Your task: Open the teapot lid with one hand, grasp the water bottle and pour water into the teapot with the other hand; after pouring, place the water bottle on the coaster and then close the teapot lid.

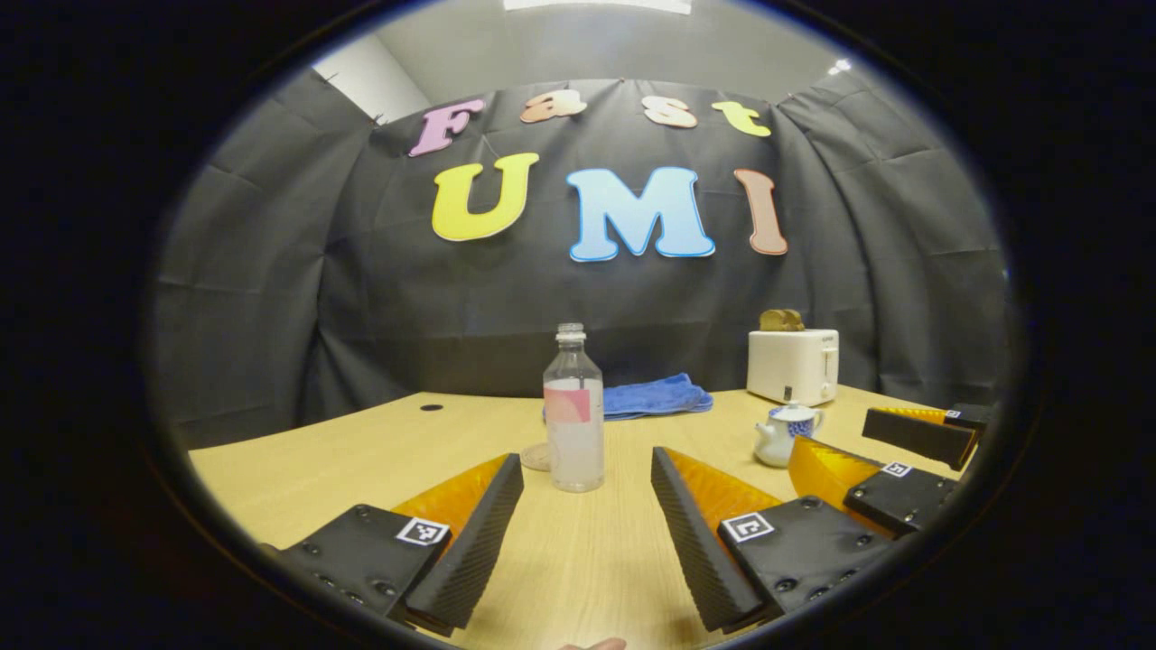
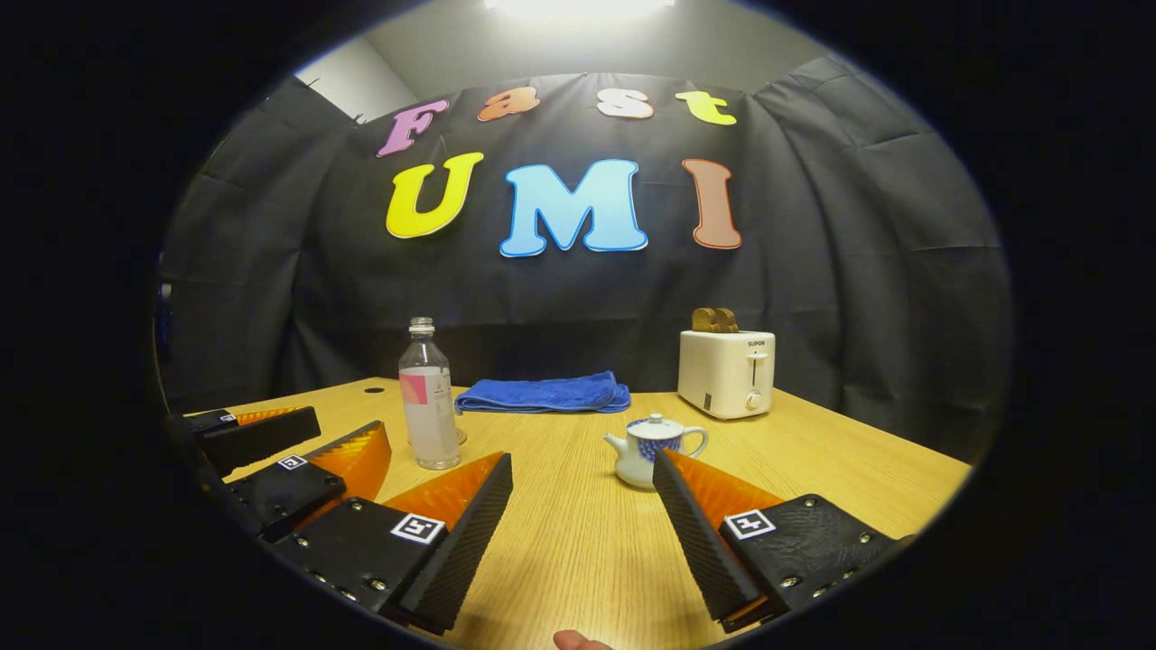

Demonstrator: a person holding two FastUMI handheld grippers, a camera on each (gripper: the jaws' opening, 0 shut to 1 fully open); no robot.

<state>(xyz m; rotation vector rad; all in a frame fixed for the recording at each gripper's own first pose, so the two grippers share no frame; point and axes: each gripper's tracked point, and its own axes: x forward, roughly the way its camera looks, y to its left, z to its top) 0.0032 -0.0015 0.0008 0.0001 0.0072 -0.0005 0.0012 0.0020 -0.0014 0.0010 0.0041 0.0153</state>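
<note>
A clear water bottle (image 1: 573,411) with a pink label stands uncapped on the wooden table, straight ahead of my left gripper (image 1: 585,456), which is open and short of it. A small round coaster (image 1: 536,456) lies just behind the bottle's base. The white-and-blue teapot (image 2: 652,449) sits with its lid (image 2: 657,422) on, just beyond the right finger of my open right gripper (image 2: 582,456). In the right gripper view the bottle (image 2: 430,397) stands left of centre, with the left gripper (image 2: 350,422) near it. In the left gripper view the teapot (image 1: 784,435) sits beside the right gripper (image 1: 835,438).
A folded blue towel (image 2: 542,394) lies at the back of the table (image 2: 578,542). A white toaster (image 2: 727,372) with bread in its slots stands at the back right. A small dark hole (image 1: 432,407) marks the tabletop at the back left.
</note>
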